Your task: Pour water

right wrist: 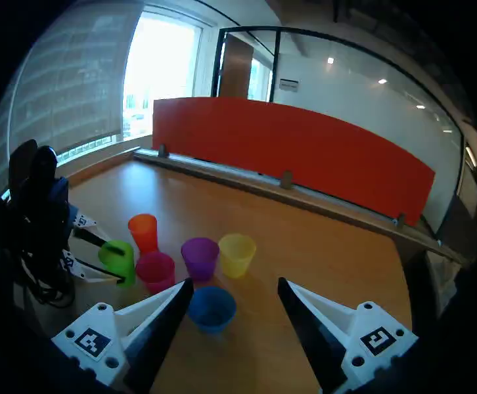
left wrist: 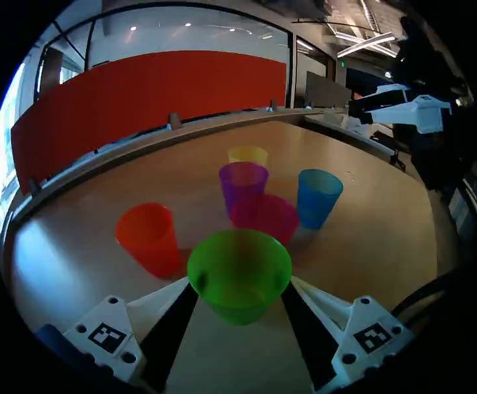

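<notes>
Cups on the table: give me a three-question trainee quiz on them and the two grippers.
1. True or false: the left gripper is shut on the green cup.
2. Which cup stands just ahead of the open right gripper? A. yellow B. blue cup C. orange
3. Fill in: the cups in the right gripper view number ___.
Key: 1 true; 2 B; 3 six.

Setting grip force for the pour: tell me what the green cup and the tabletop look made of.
The green cup is probably thin, translucent, glossy plastic, since light glows through its wall. The tabletop is wood or wood-look laminate with a smooth semi-gloss finish. It is light brown with soft window reflections, and I cannot tell which of the two it is.
</notes>
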